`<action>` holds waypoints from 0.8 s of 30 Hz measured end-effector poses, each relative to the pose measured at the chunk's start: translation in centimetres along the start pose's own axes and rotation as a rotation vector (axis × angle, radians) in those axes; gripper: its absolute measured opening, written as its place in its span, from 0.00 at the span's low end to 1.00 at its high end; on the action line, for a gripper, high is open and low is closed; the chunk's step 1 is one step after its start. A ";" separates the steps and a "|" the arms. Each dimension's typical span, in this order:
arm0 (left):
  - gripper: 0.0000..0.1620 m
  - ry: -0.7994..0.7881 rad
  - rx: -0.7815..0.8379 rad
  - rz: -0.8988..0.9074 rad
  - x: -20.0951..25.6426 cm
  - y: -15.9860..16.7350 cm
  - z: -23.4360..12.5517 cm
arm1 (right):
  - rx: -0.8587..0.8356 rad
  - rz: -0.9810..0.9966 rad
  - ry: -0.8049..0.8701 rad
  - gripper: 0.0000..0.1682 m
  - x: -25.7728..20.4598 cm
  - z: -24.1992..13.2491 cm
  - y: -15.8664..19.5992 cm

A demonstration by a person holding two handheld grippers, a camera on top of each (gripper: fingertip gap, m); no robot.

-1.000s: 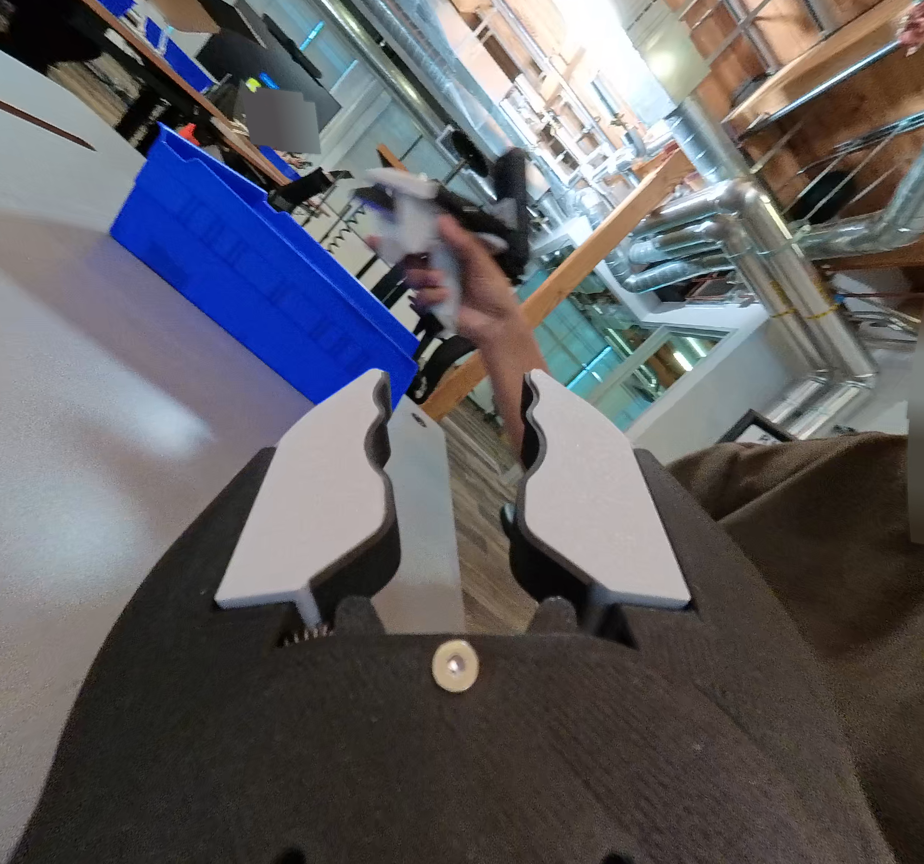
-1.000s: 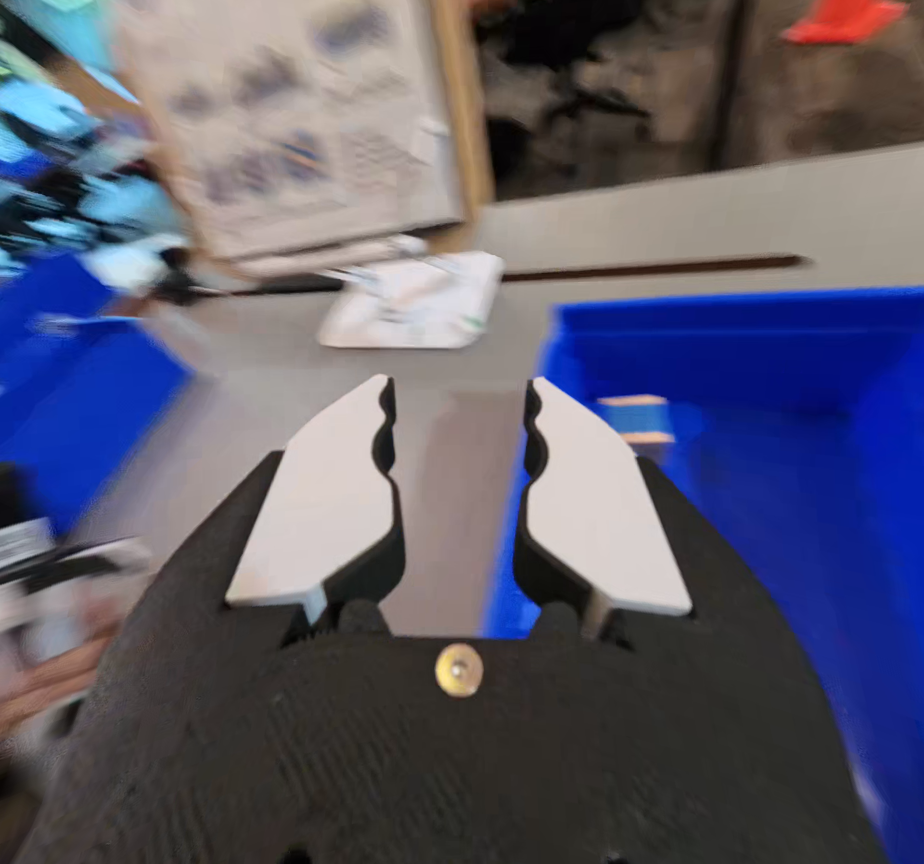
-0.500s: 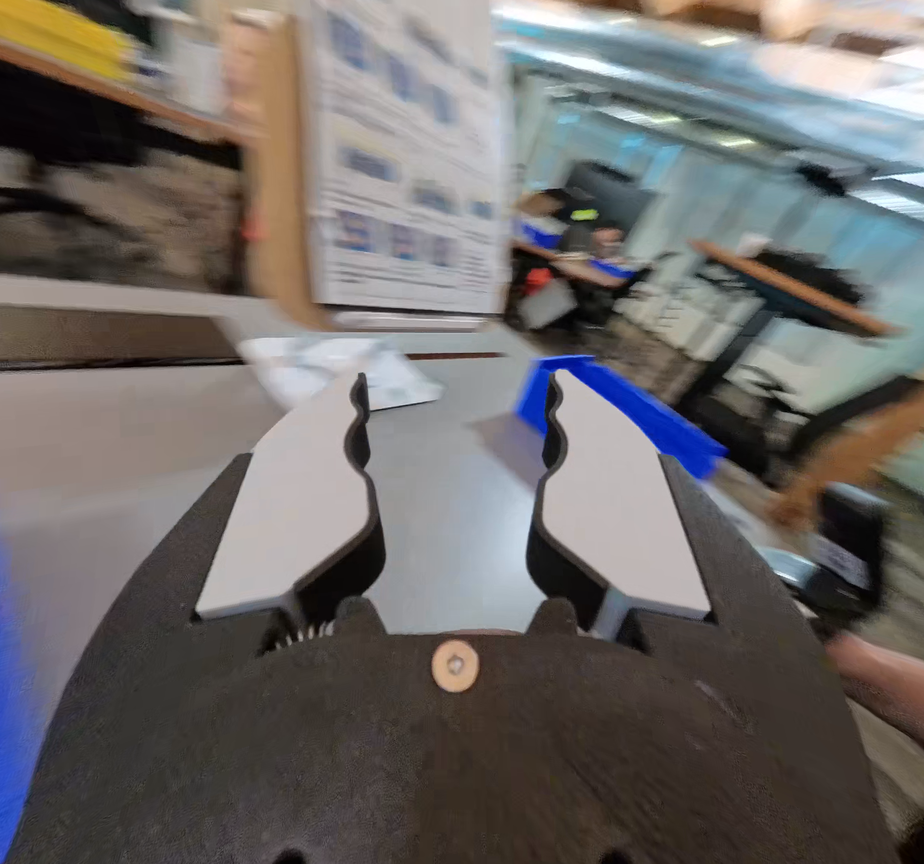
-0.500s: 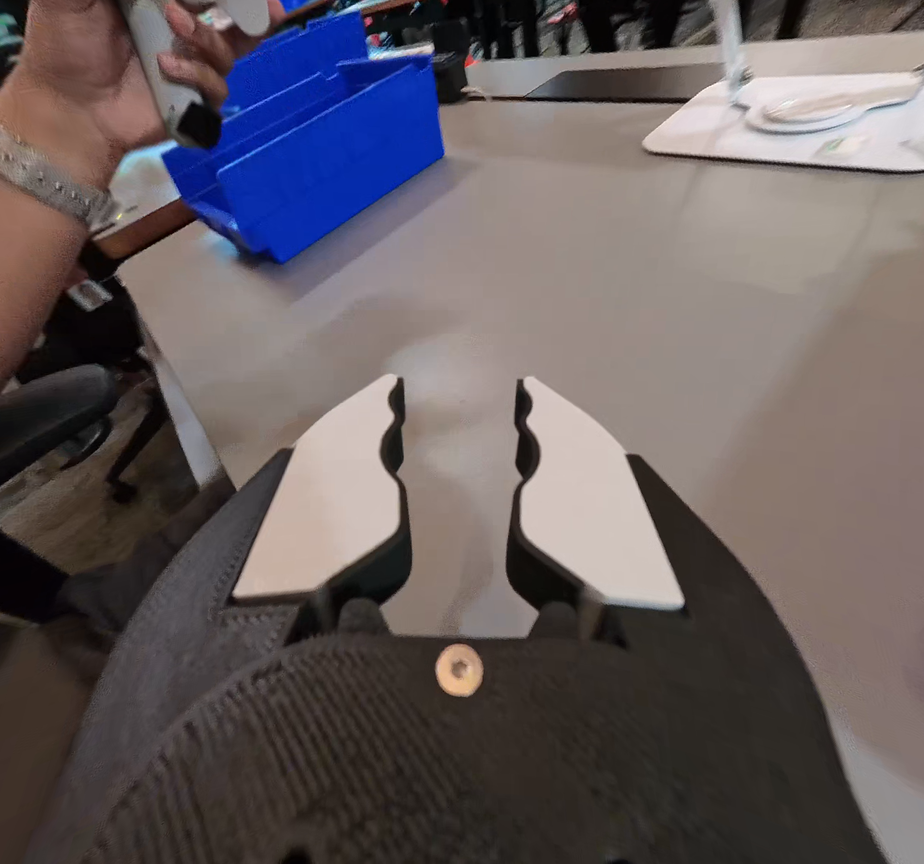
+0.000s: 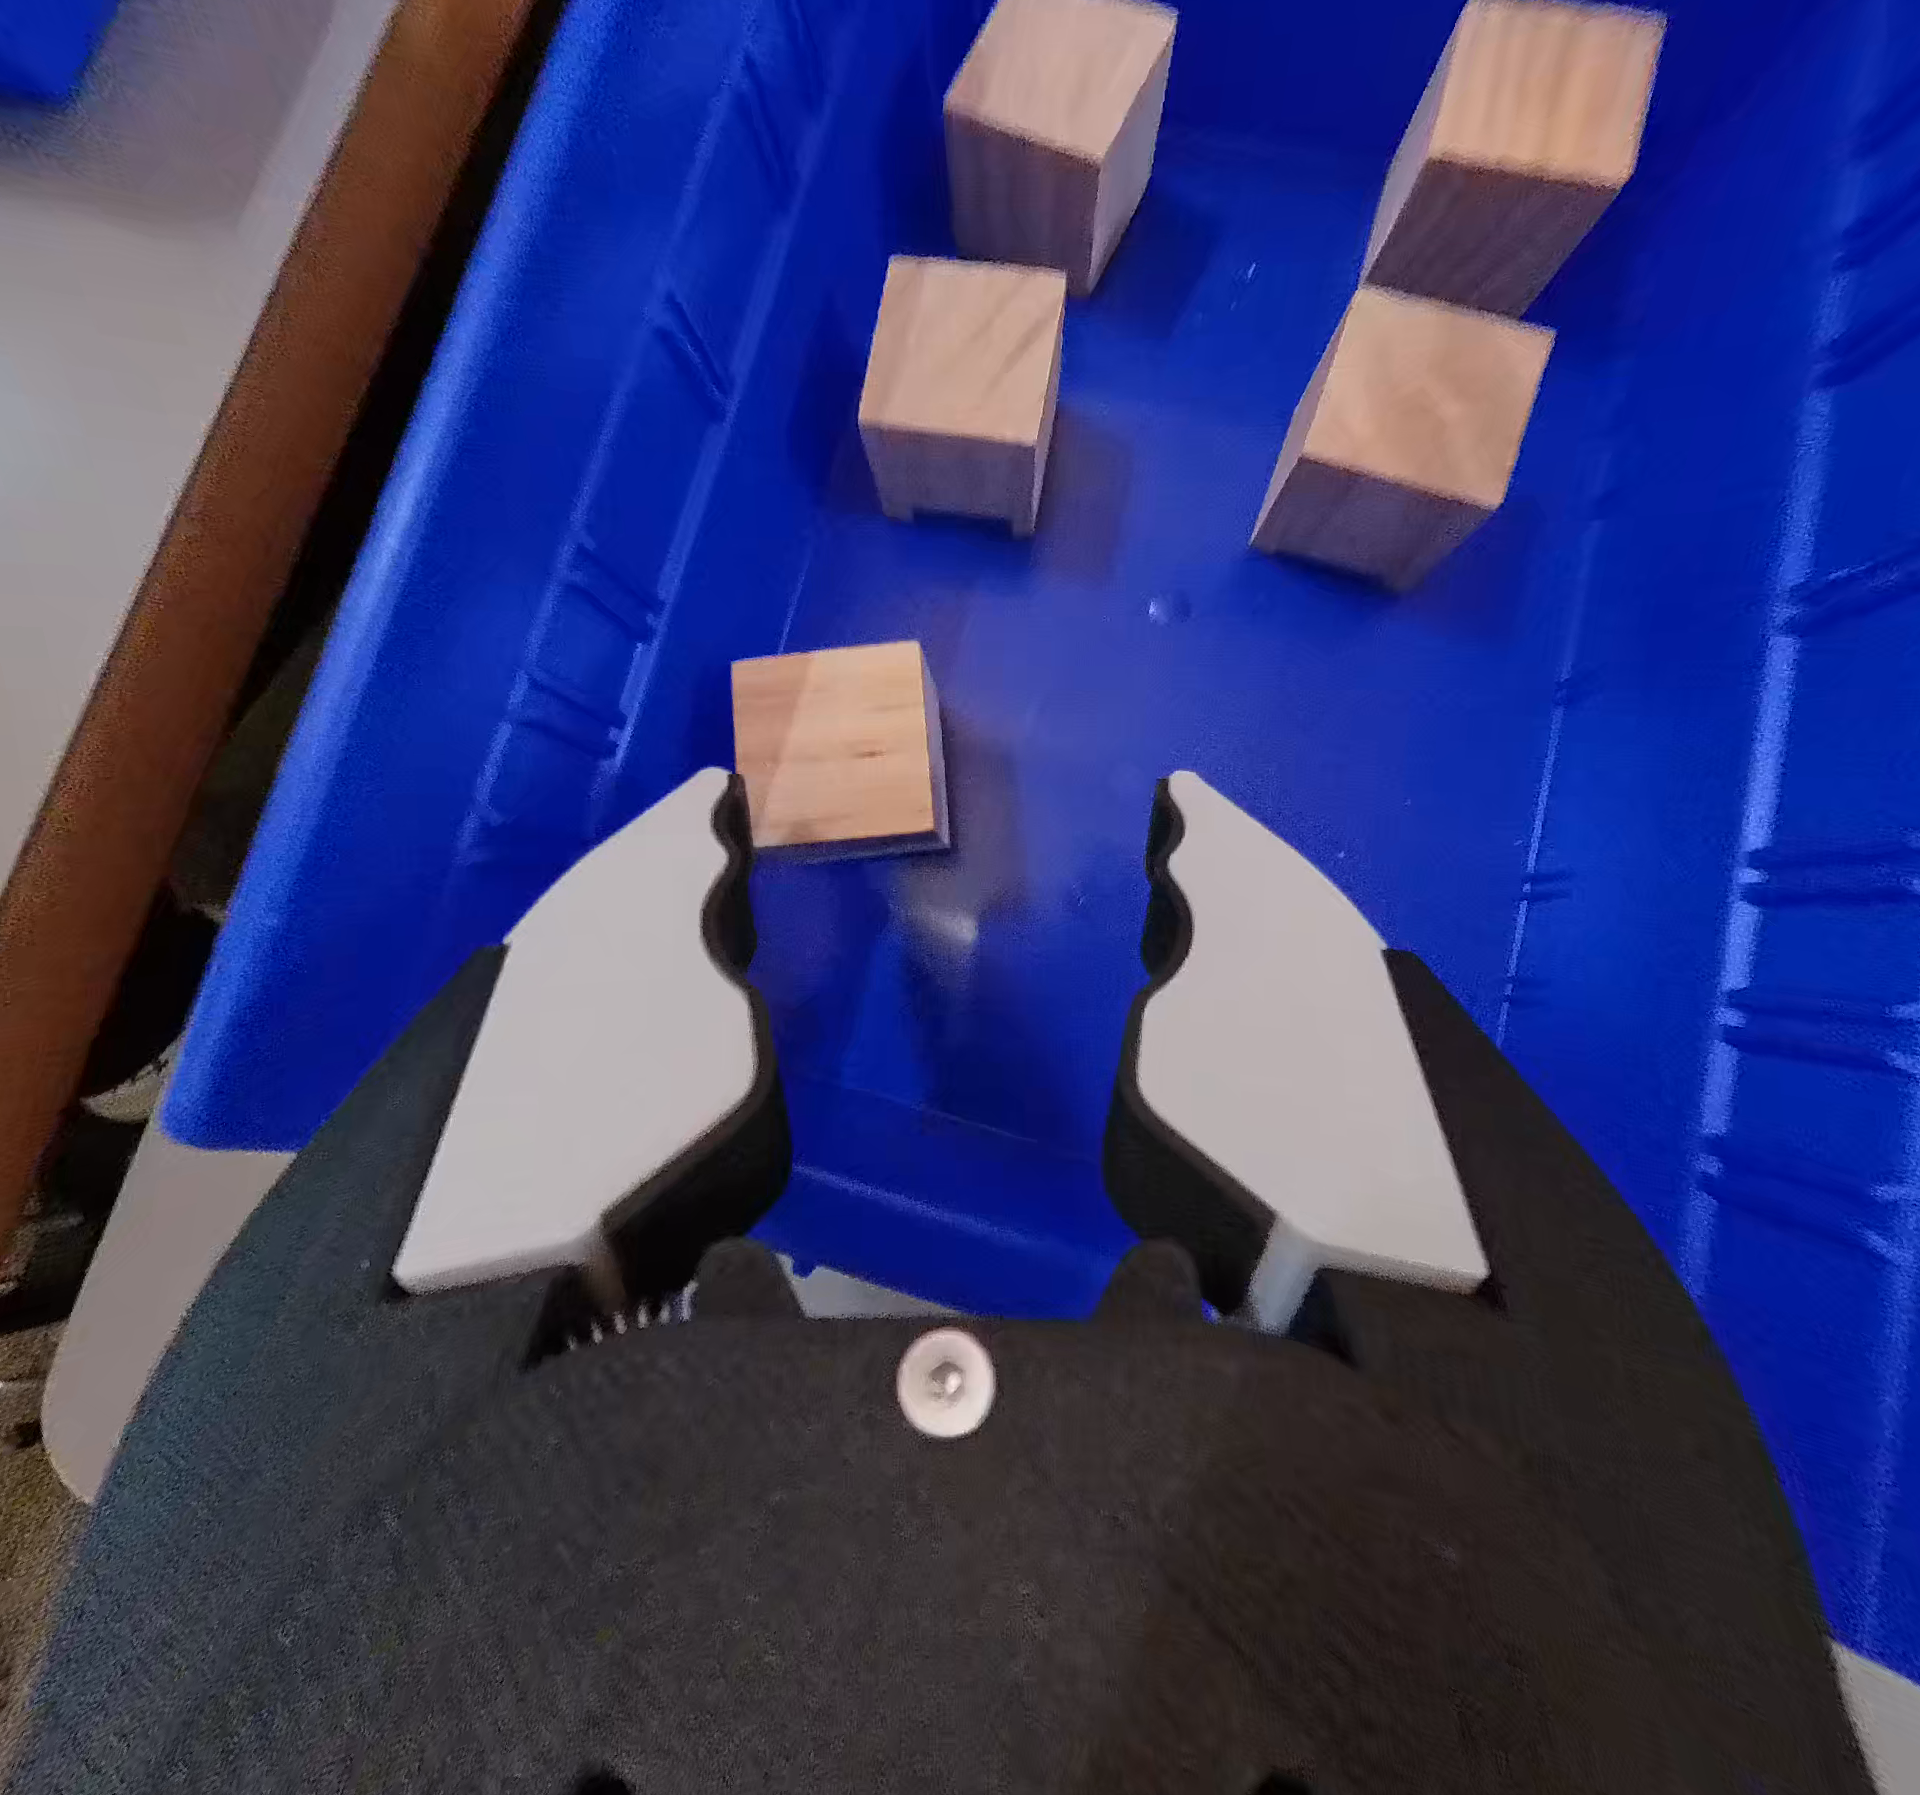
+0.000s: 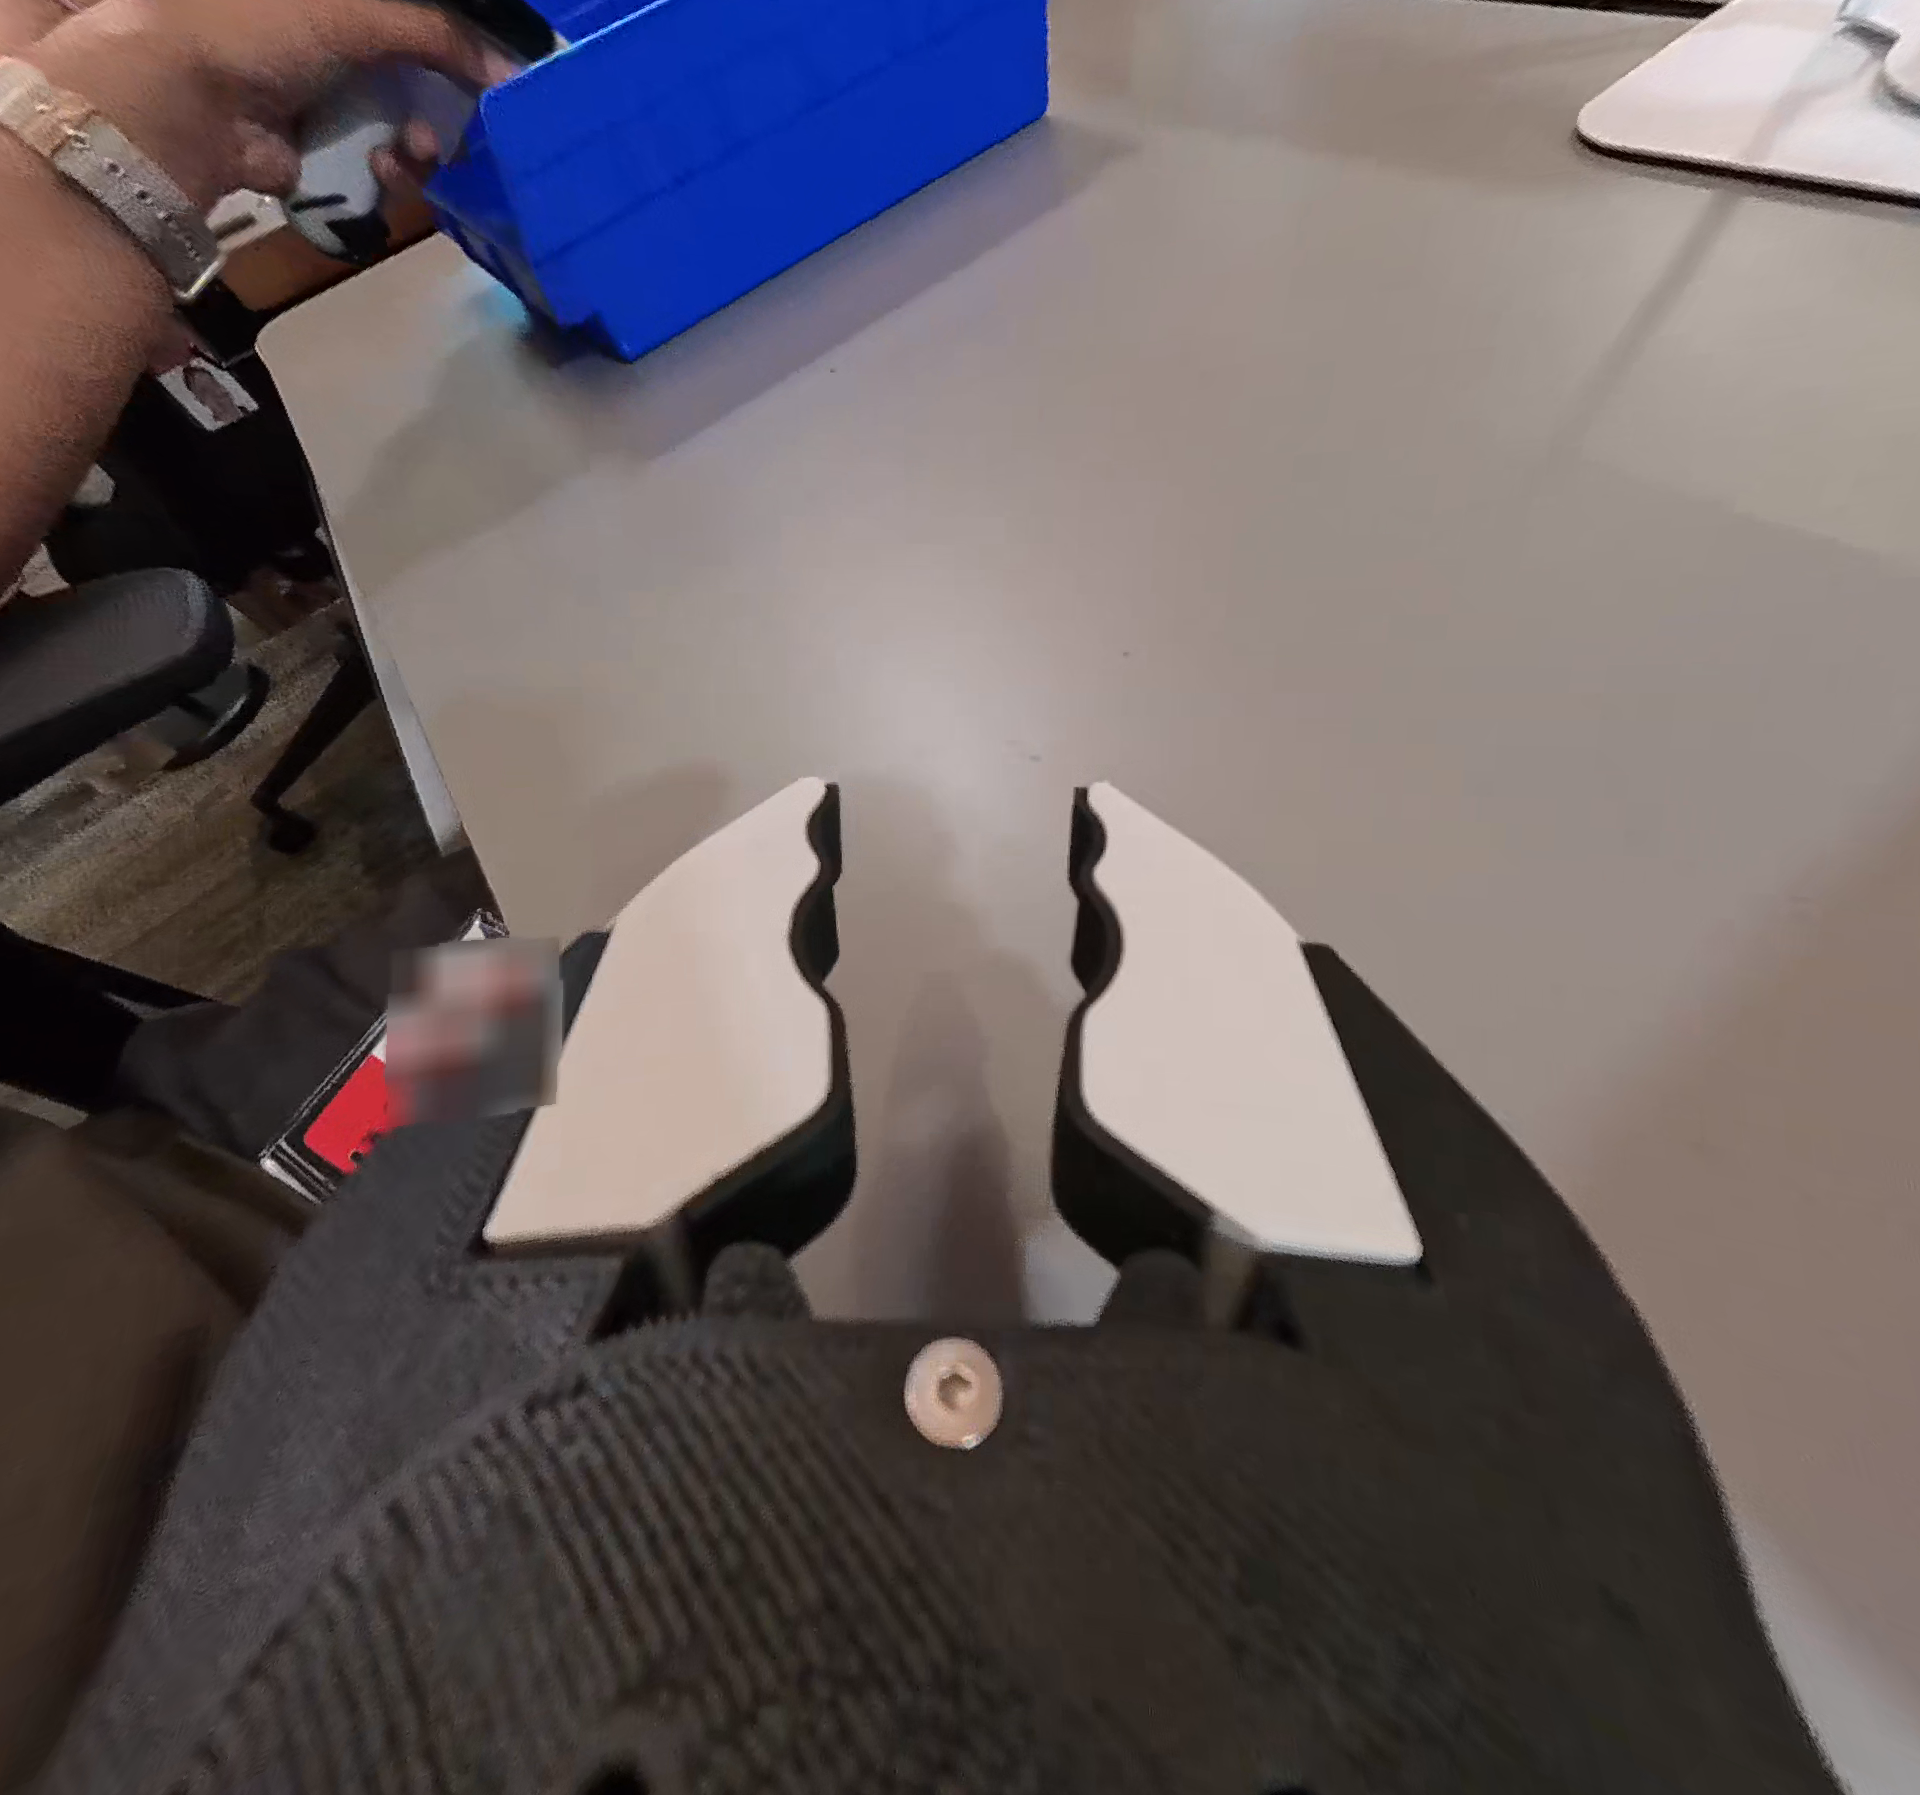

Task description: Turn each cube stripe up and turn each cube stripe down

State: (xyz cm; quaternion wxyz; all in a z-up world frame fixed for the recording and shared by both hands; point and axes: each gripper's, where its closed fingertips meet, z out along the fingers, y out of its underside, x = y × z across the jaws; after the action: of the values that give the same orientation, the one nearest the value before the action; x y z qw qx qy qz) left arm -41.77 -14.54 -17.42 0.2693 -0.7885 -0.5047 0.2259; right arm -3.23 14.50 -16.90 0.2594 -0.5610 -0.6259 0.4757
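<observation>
The left gripper now hangs over the blue bin, jaws apart; five cubes lie inside. The right gripper stays apart over the table.

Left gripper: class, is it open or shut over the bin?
Open. The left gripper shows a wide gap between its fingers, empty, above the blue bin.

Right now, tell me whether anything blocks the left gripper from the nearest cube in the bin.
Nothing visible does. The left gripper hangs open inside the blue bin, and the nearest cube lies just past its left fingertip, with bare bin floor between them. The other four cubes sit farther back, clear of the path.
</observation>
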 end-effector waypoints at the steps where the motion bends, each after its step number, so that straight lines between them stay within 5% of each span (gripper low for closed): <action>1: 0.46 -0.005 -0.030 0.000 0.1 0.6 0.4 | -0.001 -0.013 -0.004 0.25 -0.2 0.0 0.0; 17: 0.47 -0.102 -0.118 0.051 -1.2 1.5 2.7 | -0.010 -0.017 -0.004 0.22 -0.4 -1.1 0.7; 19: 0.45 -0.122 -0.134 0.089 -1.1 1.7 2.7 | -0.010 -0.010 -0.001 0.22 -0.3 -1.1 0.7; 21: 0.31 -0.116 -0.113 0.128 -0.8 1.4 2.4 | -0.014 -0.005 -0.002 0.22 -0.3 -1.1 0.8; 24: 0.30 -0.048 -0.106 0.106 0.3 1.2 2.2 | -0.023 0.000 -0.004 0.21 -0.2 -1.0 0.9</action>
State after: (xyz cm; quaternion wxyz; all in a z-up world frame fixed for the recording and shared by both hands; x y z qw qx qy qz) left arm -42.22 -14.23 -19.87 0.2029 -0.8216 -0.4797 0.2316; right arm -1.93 14.52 -17.21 0.2516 -0.5630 -0.6316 0.4698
